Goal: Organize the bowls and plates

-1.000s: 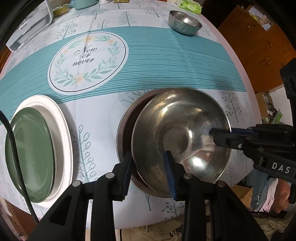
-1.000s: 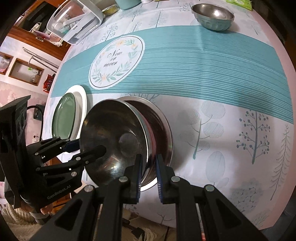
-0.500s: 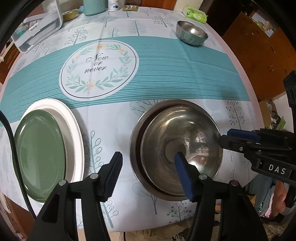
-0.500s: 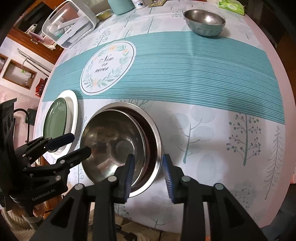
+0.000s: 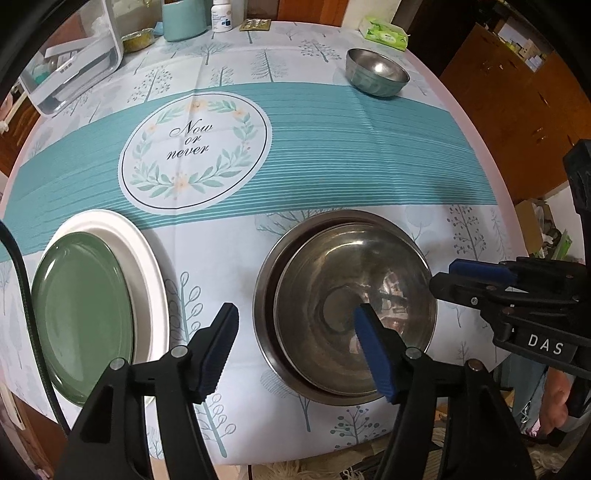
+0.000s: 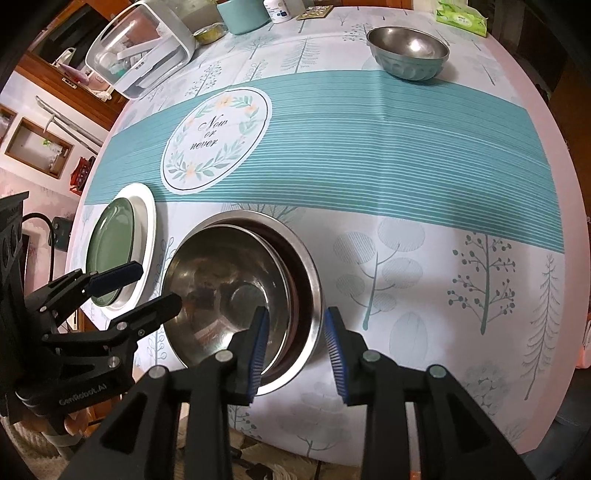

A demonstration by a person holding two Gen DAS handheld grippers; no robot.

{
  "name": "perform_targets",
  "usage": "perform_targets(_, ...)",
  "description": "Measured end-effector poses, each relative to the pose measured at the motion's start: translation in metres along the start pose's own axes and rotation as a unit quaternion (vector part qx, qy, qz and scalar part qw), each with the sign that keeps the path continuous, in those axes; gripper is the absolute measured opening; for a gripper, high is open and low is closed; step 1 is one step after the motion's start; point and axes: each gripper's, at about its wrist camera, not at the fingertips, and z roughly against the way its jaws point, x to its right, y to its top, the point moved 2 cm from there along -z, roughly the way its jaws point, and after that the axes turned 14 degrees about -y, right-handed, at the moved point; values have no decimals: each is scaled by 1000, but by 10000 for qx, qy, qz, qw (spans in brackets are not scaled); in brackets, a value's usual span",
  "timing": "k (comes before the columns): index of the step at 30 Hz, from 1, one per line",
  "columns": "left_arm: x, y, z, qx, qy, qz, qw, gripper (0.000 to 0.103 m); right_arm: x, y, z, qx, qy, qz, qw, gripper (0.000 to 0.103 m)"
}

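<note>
Worktop edge: the round worktop (image 5: 332,173) curves away just below the nested bowls; its near rim runs under both hand-held grippers.
Open room: the teal band across the middle is bare cloth from the "Now or never" wreath print (image 5: 194,153) to the right rim.
Nested bowls: the inner steel bowl (image 5: 354,306) sits inside the big steel bowl (image 5: 264,280), near-right, close to the near edge.
Plates: the green plate (image 5: 83,314) lies on the white plate (image 5: 147,273), near-left, beside the bowls, apart from them.
Small bowl: small steel bowl (image 5: 376,72) far right, alone, near the rim.
Far clutter: clear container (image 5: 74,77), teal cup (image 5: 183,18), white bottle (image 5: 221,14), green tissue pack (image 5: 384,33).
Left hand-held gripper (image 5: 295,343): wide, holding nothing, over the bowls' left rim.
Right hand-held gripper (image 6: 295,350): jaws parted, empty, astride the bowls' right rim.
</note>
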Motion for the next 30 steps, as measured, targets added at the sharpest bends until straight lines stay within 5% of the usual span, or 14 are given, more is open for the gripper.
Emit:
perform_targets(19,17,37,7,195,95,-268,9994,71,17,11,2,96,172,-158,9997,31)
perform_targets(30,34,113,42,654,419,-892,9930,77,40,38,9,287,59,-363,9989,31)
